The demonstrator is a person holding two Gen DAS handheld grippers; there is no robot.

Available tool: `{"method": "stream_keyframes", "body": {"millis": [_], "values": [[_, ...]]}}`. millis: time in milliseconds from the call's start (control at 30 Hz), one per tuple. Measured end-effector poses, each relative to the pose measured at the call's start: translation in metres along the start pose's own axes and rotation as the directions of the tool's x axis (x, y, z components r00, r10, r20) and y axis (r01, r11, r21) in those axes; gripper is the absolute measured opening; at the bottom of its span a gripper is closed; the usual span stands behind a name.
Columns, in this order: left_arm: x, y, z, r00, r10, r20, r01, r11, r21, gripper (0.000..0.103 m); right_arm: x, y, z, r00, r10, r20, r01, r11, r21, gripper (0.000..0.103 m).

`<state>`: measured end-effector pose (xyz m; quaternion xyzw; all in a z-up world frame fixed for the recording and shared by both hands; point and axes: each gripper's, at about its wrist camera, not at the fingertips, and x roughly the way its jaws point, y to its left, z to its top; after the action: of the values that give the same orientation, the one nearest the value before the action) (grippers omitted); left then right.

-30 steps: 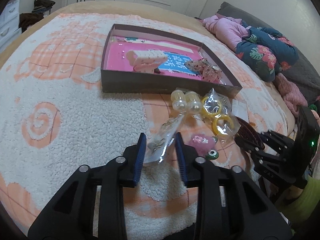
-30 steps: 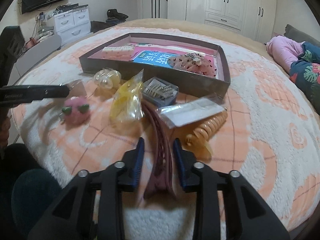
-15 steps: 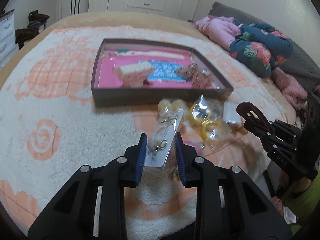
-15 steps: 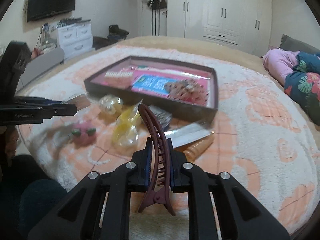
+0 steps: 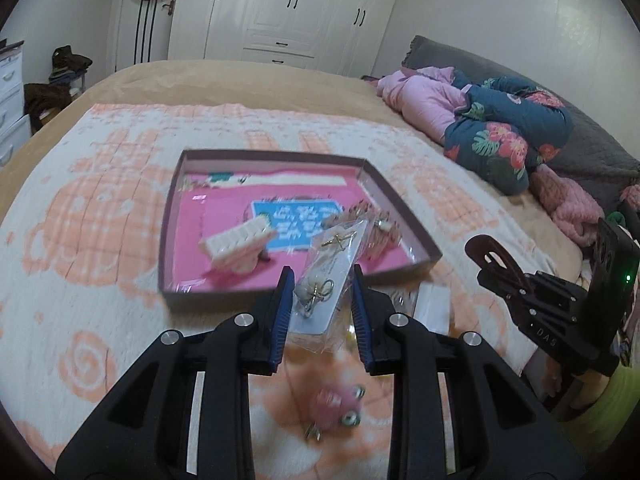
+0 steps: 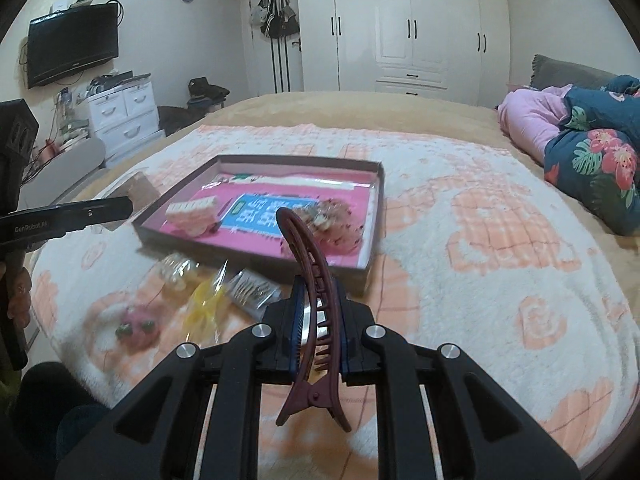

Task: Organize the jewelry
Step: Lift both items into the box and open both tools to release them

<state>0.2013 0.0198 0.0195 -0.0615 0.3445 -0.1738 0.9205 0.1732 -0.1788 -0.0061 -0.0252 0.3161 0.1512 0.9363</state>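
My left gripper (image 5: 321, 300) is shut on a clear packet of gold earrings (image 5: 328, 276) and holds it in the air just before the near wall of the brown box (image 5: 224, 298). My right gripper (image 6: 318, 324) is shut on a maroon hair clip (image 6: 310, 280), lifted above the blanket; the clip also shows in the left wrist view (image 5: 494, 258). The box has a pink floor and holds a white hair clip (image 5: 238, 248) and a pink sequin bow (image 6: 334, 222).
Loose items lie on the blanket before the box: a pink pom-pom hair tie (image 5: 336, 404), yellow rings in a bag (image 6: 208, 304), a packet of hairpins (image 6: 252, 292). Folded clothes (image 5: 496, 120) lie at the right. The bed edge is near.
Both grippers have lifted their items off the blanket and risen. The right gripper shut on the maroon clip. The left gripper carried the earring packet toward the box.
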Motion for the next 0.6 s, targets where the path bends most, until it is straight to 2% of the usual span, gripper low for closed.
{"method": "stream_keyframes", "body": {"millis": [233, 600], "values": [[0.023, 0.0, 0.023, 1.0, -0.021, 0.021, 0.022, 0.999, -0.033, 0.02, 0.021, -0.007, 0.025, 1.0, 0.003, 0.009, -0.003, 1.0, 0.021, 0.014], [0.068, -0.002, 0.037, 0.999, -0.044, -0.02, 0.043, 0.997, -0.066, 0.02, 0.065, -0.01, 0.061, 1.0, 0.006, -0.012, -0.006, 0.999, 0.05, 0.014]]}}
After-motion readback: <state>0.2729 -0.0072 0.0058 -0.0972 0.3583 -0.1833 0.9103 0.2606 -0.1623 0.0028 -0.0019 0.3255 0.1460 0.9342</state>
